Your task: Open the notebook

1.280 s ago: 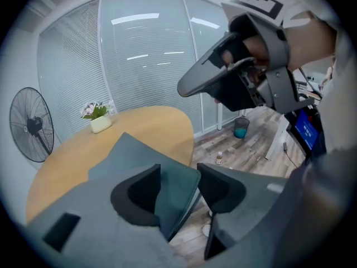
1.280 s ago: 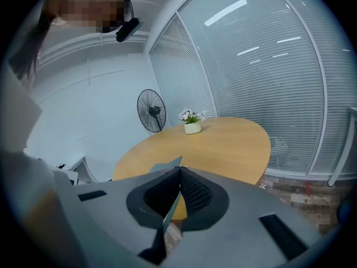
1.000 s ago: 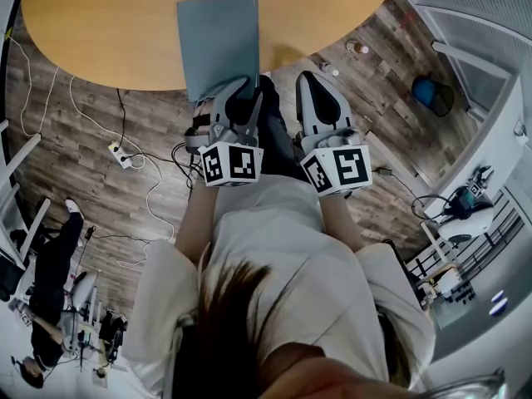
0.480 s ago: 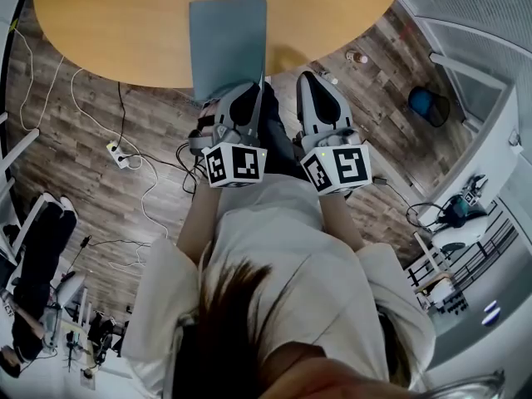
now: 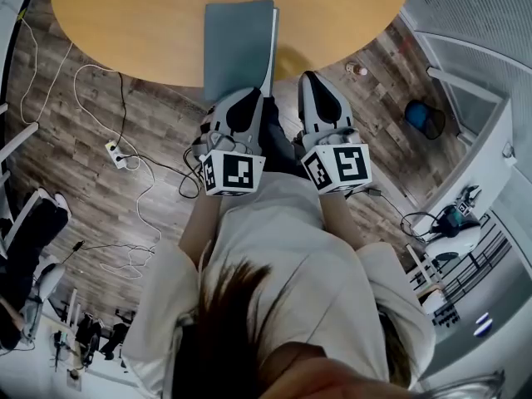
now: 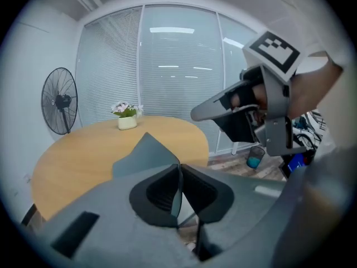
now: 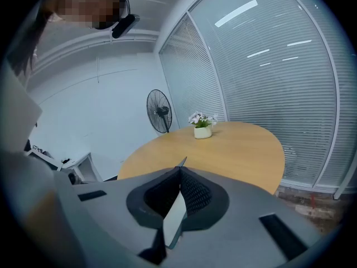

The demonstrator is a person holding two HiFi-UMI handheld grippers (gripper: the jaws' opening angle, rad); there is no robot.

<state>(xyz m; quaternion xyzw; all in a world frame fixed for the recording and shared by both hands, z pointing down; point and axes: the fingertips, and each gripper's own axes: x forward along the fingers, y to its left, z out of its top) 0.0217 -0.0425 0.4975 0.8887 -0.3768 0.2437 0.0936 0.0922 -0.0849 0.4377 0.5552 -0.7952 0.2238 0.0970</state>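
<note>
Grey left tongs [image 5: 248, 94], nearest, are clamped on the near edge of the blue-grey notebook [image 5: 237, 44]. They have just been closing, with the thin cover edge between the pads. Right tongs [image 5: 314, 77] are together with nothing gripped, just right of the notebook over the floor, not touching it. Notebook lies lengthwise on the wooden counter [image 5: 125, 32], near end jutting past the counter's near rim. Its cover looks slightly raised along the right side. Potted flowers [image 7: 202, 128] stand at the counter's far end.

Risks, as judged:
- Pinch is thin, so the cover may slip out on the lift.
- Pages may be caught with the cover.
- Nothing pins the body, so a pull could drag the notebook off the rim.
</note>
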